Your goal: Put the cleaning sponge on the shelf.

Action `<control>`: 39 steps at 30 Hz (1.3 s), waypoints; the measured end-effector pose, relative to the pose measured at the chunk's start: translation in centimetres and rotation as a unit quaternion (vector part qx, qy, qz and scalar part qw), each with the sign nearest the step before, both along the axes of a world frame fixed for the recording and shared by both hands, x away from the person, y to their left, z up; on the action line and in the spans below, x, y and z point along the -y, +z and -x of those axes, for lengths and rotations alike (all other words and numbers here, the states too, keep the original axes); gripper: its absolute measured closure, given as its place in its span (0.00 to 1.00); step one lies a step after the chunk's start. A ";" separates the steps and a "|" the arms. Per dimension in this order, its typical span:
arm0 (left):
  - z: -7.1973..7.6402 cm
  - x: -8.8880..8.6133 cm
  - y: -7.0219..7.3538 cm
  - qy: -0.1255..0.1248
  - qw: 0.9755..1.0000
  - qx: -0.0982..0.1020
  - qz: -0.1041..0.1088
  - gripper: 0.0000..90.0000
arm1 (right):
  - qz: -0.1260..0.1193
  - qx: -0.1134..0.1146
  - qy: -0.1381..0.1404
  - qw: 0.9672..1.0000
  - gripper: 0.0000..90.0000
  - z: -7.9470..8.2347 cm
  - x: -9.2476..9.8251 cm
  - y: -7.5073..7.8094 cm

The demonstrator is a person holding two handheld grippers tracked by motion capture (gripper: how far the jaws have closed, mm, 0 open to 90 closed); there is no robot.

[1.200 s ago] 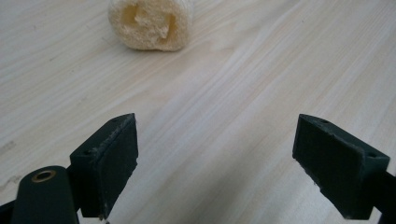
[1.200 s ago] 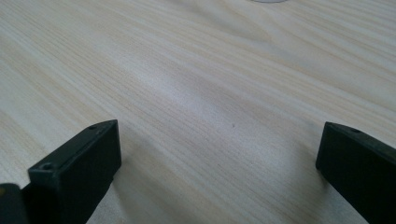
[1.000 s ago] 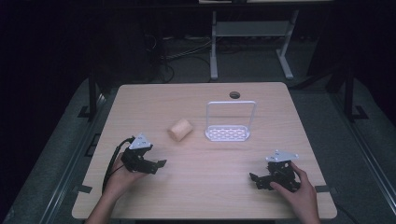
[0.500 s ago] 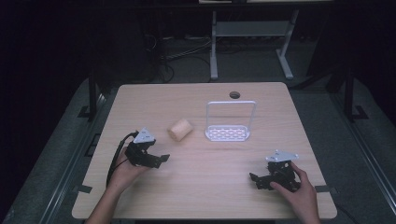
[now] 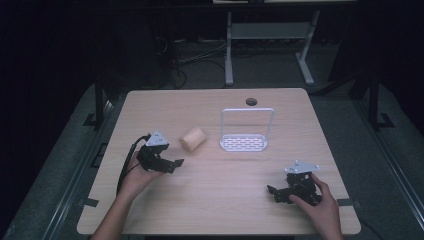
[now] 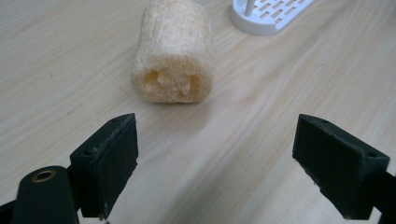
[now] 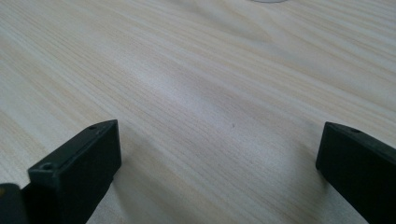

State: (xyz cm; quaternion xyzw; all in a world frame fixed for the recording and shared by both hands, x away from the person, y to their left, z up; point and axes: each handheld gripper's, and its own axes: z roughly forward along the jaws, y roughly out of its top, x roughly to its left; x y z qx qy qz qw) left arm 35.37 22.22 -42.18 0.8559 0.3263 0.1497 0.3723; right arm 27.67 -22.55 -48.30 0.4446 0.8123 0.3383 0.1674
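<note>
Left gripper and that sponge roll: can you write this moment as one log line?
left gripper: open, near beige loofah roll, apart | right gripper: open, over bare wooden table | white slotted rack: unused

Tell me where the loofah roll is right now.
In the high view, the loofah roll lies on the table, left of the white rack, just ahead of the open left gripper.

A white slotted rack [image 5: 244, 142] with an upright wire loop stands on the wooden counter [image 5: 220, 200], right of centre. A round cable hole [image 5: 251, 102] sits near the far edge, and a metal stand [image 5: 270, 35] is on the floor beyond.
</note>
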 end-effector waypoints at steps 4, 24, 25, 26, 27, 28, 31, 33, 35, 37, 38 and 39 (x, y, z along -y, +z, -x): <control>-0.4 0.2 0.2 0.000 1.000 0.003 0.002 0.15 | 0.000 0.000 0.000 1.000 0.00 0.0 0.0 0.0; -2.4 1.4 1.2 0.001 1.000 0.010 0.000 0.15 | 0.000 0.000 0.000 1.000 0.00 0.0 0.0 0.0; -2.5 1.5 1.2 0.000 1.000 0.009 -0.001 0.15 | 0.000 0.000 0.000 1.000 0.00 0.0 0.0 0.0; -2.6 1.6 1.3 0.000 1.000 0.012 0.000 0.15 | 0.000 0.000 0.000 1.000 0.00 0.0 0.0 0.0; -2.7 1.7 1.3 0.001 1.000 0.009 0.002 0.15 | 0.000 0.000 0.000 1.000 0.00 0.0 0.0 0.0; -2.9 1.8 1.4 0.000 1.000 0.011 0.001 0.15 | 0.000 0.000 0.000 1.000 0.00 0.0 0.0 0.0; -3.2 2.0 1.5 -0.002 1.000 0.008 -0.004 0.15 | 0.000 0.000 0.000 1.000 0.00 0.0 0.0 0.0; -3.4 2.2 1.5 -0.001 1.000 0.005 -0.003 0.15 | 0.000 0.000 0.000 1.000 0.00 0.0 0.0 0.0; -3.7 2.4 1.5 0.000 1.000 0.005 -0.004 0.15 | 0.000 0.000 0.000 1.000 0.00 0.0 0.0 0.0; -3.9 2.5 1.5 -0.001 1.000 0.003 -0.005 0.16 | 0.000 0.000 0.000 1.000 0.00 0.0 0.0 0.0; -4.1 2.6 1.5 -0.001 1.000 0.004 -0.008 0.16 | 0.000 0.000 0.000 1.000 0.00 0.0 0.0 0.0; -4.2 2.6 1.5 0.001 1.000 0.003 -0.006 0.16 | 0.000 0.000 0.000 1.000 0.00 0.0 0.0 0.0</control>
